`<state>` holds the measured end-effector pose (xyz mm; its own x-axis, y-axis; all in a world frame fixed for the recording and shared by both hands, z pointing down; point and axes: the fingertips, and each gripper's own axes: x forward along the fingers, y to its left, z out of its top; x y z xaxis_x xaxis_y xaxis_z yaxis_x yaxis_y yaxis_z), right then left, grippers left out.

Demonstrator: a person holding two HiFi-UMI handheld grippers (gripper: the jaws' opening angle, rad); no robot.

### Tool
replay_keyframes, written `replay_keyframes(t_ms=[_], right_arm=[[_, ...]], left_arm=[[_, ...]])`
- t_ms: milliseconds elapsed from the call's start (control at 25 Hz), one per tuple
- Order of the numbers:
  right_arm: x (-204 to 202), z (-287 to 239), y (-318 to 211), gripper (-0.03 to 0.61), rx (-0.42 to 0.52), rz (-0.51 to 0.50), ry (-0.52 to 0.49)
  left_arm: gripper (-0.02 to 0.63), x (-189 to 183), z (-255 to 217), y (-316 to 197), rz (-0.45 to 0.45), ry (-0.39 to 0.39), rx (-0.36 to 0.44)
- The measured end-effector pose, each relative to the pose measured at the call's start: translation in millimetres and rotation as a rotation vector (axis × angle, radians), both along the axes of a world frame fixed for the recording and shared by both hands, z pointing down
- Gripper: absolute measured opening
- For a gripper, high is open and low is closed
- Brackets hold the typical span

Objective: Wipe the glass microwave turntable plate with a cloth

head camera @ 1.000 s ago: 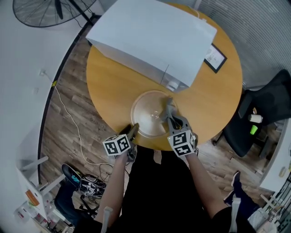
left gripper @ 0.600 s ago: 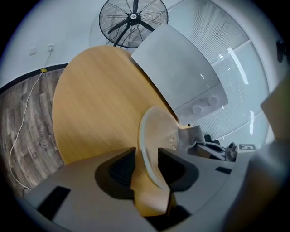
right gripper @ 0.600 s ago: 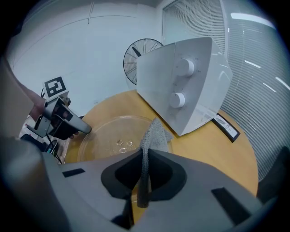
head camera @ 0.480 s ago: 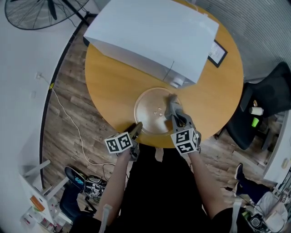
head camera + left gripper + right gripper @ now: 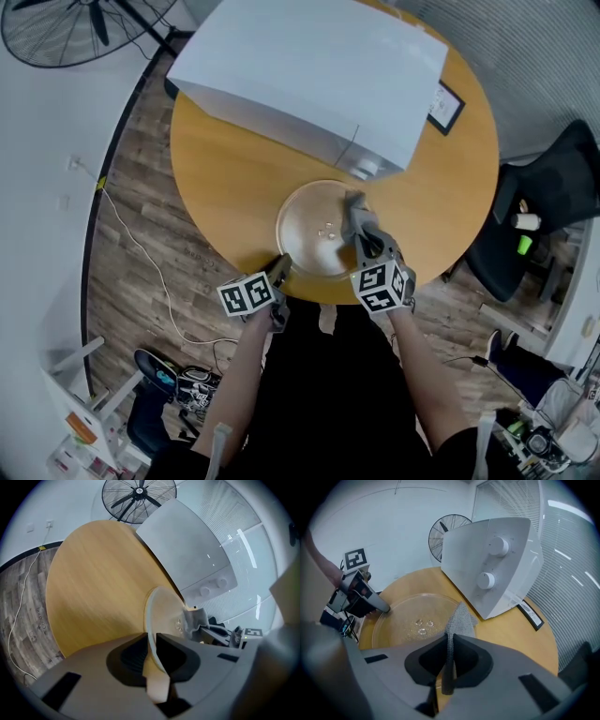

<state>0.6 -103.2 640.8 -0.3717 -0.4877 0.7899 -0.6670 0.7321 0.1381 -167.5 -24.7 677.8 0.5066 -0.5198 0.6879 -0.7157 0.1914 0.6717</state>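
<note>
Mid-frame, my left gripper (image 5: 150, 644) fingers are closing on the glass plate (image 5: 314, 234) rim, seemingly touching; right gripper (image 5: 449, 648) fingers clamp the cloth (image 5: 459, 618).

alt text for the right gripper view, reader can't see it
The right gripper pinches a grey cloth whose end rests on a glass plate on a round wooden table. At the plate's left rim the left gripper is closing its jaws on the edge; a white microwave stands behind on the right.
</note>
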Motion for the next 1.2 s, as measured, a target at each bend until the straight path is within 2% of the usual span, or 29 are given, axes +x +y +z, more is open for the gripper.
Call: replay_keyframes(t_ms=[400,840,1080,1200], right_arm=[[-3,34,-24,0.021,-0.019,0.014,0.117],[-18,37,-69,0.021,0.038,0.089,0.169],[-42,37,-82,0.015,0.044,0.141,0.132],[-61,36,-83,0.014,0.040,0.132,0.090]], left_arm=[[0.040,0,1,0,-0.002,0.045,-0.013],[0.043,0,0,-3,0.054,0.036,0.004],[0.043,0,1,-2,0.081,0.030,0.002],[0.043,0,1,-2,0.086,0.034,0.002]])
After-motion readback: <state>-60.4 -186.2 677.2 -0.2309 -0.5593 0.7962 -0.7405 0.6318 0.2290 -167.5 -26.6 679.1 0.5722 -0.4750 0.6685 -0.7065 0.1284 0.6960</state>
